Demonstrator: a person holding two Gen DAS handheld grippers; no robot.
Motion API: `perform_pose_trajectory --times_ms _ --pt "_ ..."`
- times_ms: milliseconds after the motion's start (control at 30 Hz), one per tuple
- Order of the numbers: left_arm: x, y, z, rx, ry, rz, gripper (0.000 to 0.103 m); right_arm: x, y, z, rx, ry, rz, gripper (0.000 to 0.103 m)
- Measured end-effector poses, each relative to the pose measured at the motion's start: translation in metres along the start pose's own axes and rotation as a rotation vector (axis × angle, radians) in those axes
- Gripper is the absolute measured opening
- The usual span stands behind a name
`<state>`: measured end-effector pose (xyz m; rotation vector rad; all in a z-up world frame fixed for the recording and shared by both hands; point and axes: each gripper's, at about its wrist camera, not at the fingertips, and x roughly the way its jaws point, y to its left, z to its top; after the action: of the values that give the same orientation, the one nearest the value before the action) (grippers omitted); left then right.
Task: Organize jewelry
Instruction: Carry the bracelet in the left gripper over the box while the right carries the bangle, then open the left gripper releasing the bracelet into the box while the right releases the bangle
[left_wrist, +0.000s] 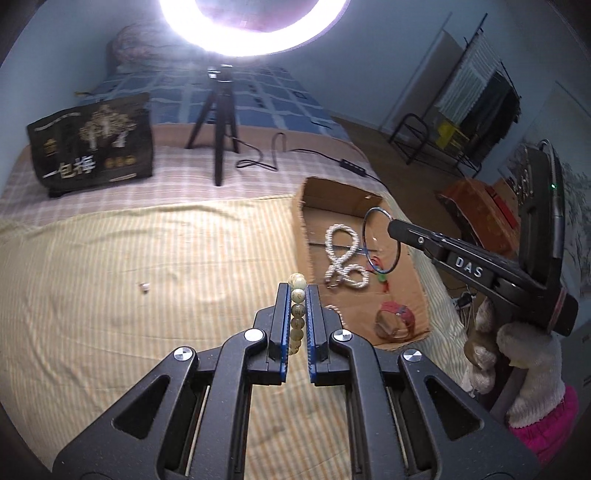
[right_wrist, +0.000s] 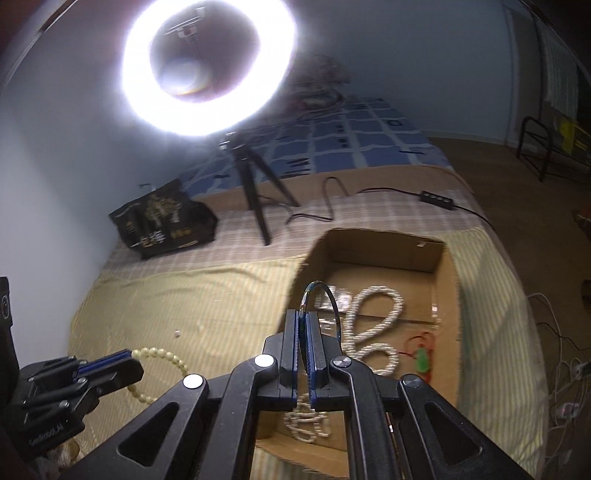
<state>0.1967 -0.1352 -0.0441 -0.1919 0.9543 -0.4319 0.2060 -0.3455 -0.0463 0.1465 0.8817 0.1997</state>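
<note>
A bed (left_wrist: 110, 332) carries a cardboard box (right_wrist: 448, 295) already holding a pearl necklace (right_wrist: 373, 325) and watch (left_wrist: 395, 319). The right gripper (right_wrist: 303, 325) pinches a thin bangle (right_wrist: 317, 295) above the box; the left gripper (left_wrist: 297, 295) clasps a bead bracelet (left_wrist: 297, 310) over the bedspread, and both look left to drop in.

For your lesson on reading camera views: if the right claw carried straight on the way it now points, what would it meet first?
Probably the pearl necklace on the floor of the cardboard box. The right claw, shut on a thin bangle, points down into the box over the pearls. Depth is unclear, so the box floor may come first.
</note>
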Motion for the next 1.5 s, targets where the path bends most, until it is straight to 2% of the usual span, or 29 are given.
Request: perform_pose_trajectory --times_ms 467,900,933,1000,1033,1067,1133,1200,1500 --pt "0.047 -0.053 0.0 0.048 0.051 -0.069 0.005 0.005 -0.054 -0.003 0.077 0.021 -0.069 0.001" --pt "0.076 -0.069 -0.008 0.086 0.104 -0.079 0.005 0.012 -0.076 -0.008 0.121 0.049 -0.074 0.003" --pt "0.076 -0.069 -0.009 0.09 0.106 -0.077 0.005 0.012 -0.076 -0.008 0.123 0.048 -0.077 0.005" --pt "0.076 -0.07 -0.009 0.095 0.105 -0.072 0.005 0.012 -0.078 -0.008 0.132 0.045 -0.077 0.026" --pt "0.077 -0.07 -0.009 0.098 0.105 -0.068 0.005 0.011 -0.078 -0.008 0.137 0.044 -0.076 0.03" --pt "0.077 -0.07 -0.01 0.1 0.108 -0.063 0.006 0.011 -0.078 -0.008 0.14 0.041 -0.078 0.032" --pt "0.077 -0.069 -0.011 0.104 0.111 -0.057 0.019 0.011 -0.078 -0.008 0.138 0.042 -0.09 0.033" --pt "0.076 -0.067 -0.012 0.105 0.109 -0.05 0.019 0.01 -0.077 -0.008 0.137 0.04 -0.097 0.045" --pt "0.065 -0.058 -0.013 0.117 0.097 -0.015 0.019 0.004 -0.072 -0.006 0.136 0.013 -0.115 0.069"
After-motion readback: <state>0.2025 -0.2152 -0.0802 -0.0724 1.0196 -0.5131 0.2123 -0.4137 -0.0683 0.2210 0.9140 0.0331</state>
